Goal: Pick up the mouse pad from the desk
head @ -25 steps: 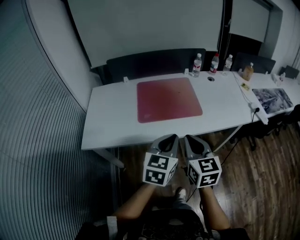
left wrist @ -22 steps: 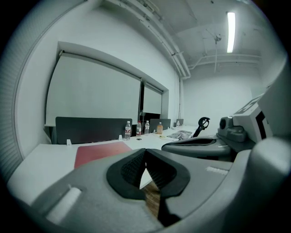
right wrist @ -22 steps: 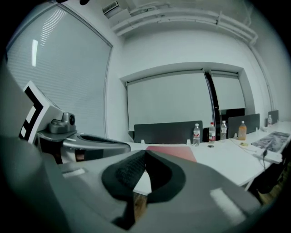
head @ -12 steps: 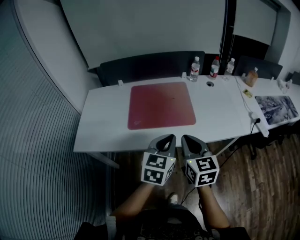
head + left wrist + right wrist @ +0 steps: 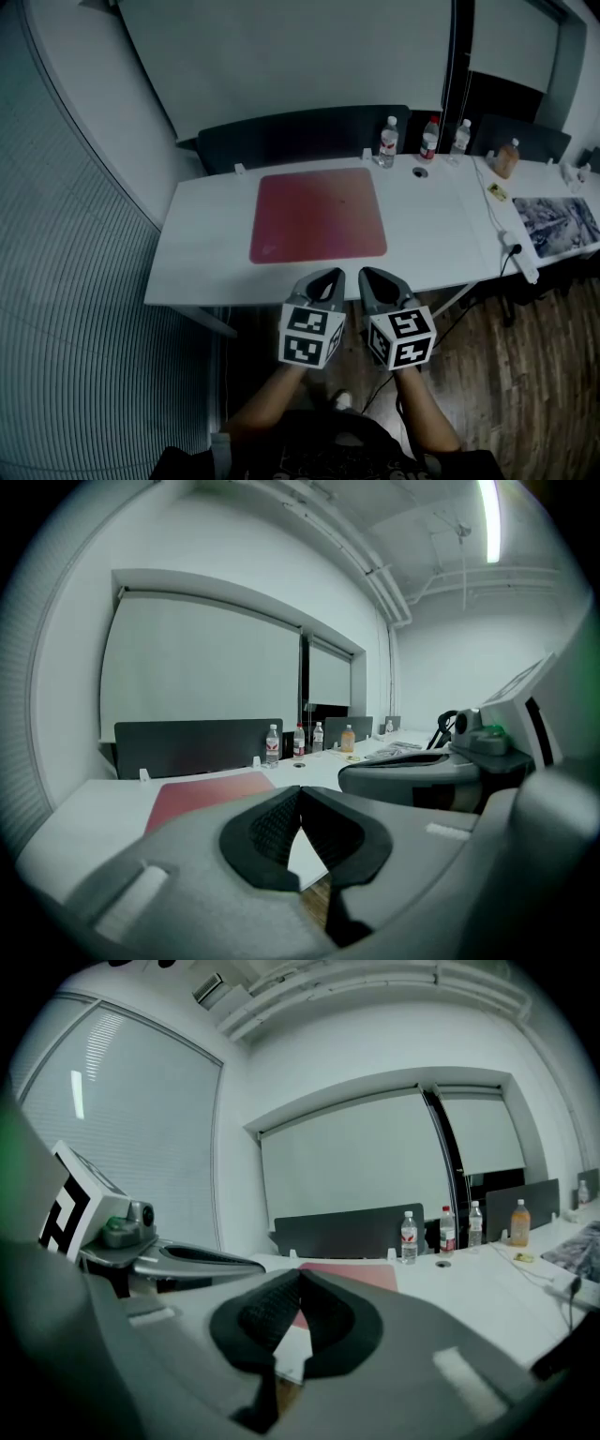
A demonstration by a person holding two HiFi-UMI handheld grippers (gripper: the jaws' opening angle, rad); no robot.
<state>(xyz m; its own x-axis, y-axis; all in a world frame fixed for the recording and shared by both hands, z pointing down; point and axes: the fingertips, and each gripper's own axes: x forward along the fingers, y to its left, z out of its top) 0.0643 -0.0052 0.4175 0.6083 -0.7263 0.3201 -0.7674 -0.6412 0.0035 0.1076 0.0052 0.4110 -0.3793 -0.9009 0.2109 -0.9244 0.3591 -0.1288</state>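
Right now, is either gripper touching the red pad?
Apart. The head view shows the left gripper and right gripper short of the pad, with bare white desk between them.

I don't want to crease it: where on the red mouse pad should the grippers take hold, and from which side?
The mouse pad lies flat on the desk, with no raised part. Probably best: its near edge, at the near corners, coming in low from the person's side, where the left gripper and right gripper hover shut; they must open first.
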